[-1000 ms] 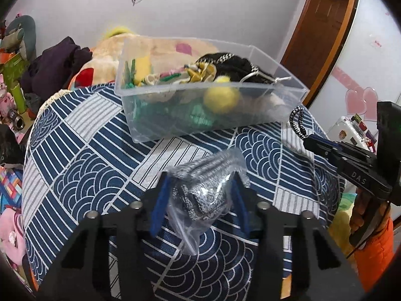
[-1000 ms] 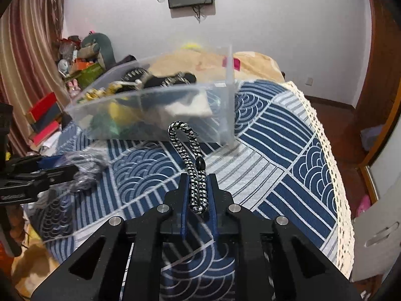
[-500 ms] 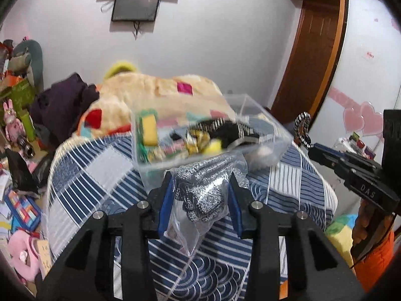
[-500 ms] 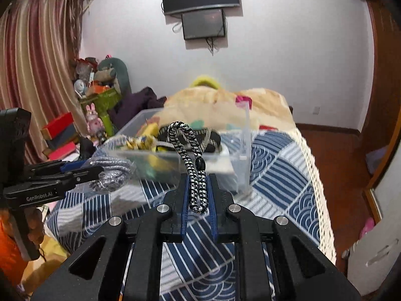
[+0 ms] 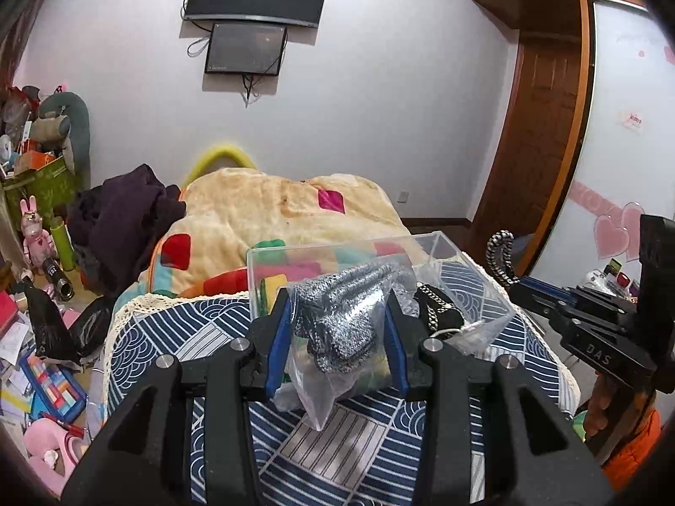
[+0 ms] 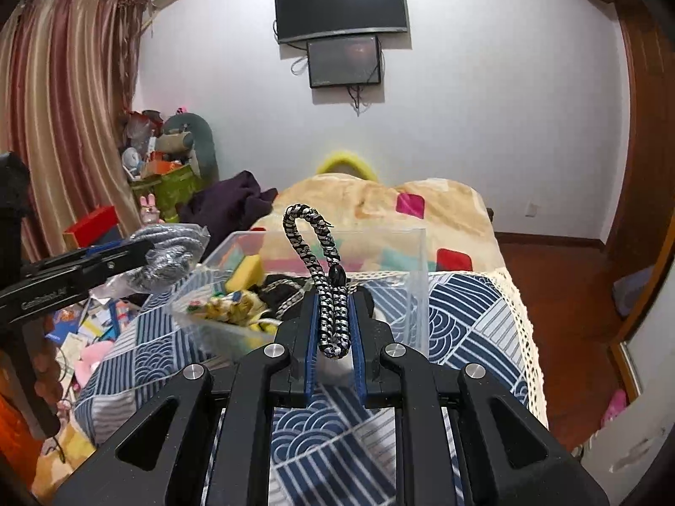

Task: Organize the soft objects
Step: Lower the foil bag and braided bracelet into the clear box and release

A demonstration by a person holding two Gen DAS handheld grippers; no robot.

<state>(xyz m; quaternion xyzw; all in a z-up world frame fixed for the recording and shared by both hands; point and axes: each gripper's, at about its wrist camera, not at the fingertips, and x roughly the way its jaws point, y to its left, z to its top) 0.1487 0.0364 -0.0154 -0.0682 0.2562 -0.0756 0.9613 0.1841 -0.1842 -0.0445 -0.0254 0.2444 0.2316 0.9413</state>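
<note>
Along the left wall a heap of clutter (image 6: 164,156) with stuffed toys (image 5: 55,126) and a green box sits below the striped curtain (image 6: 63,105), and books and papers litter the floor (image 5: 25,362) beside the bed. Next comes a dark purple garment (image 5: 126,215) bunched against a cream blanket with colored patches (image 5: 274,206).

The left gripper (image 5: 337,337) is clamped on a clear plastic bag holding a rolled grey knit item (image 5: 346,320), its blue pads pressing both sides of the bundle. Seen from the right wrist camera, that bag hangs above the near left corner of the clear plastic bin (image 6: 379,261), not inside it. From the left wrist camera the bag blocks much of the bin's contents.

The bin rests on the blue-and-white patterned bedspread (image 6: 464,308) and holds a yellow sponge (image 6: 244,274), black items with a chain, and other mixed pieces.

The right gripper (image 6: 333,337) is closed tight on a black-and-white braided cord loop (image 6: 312,253), which stands upright out of the jaws in front of the bin's near wall. Two dark screens (image 6: 341,29) hang on the wall behind, and a wooden door (image 5: 544,135) stands on the right.
</note>
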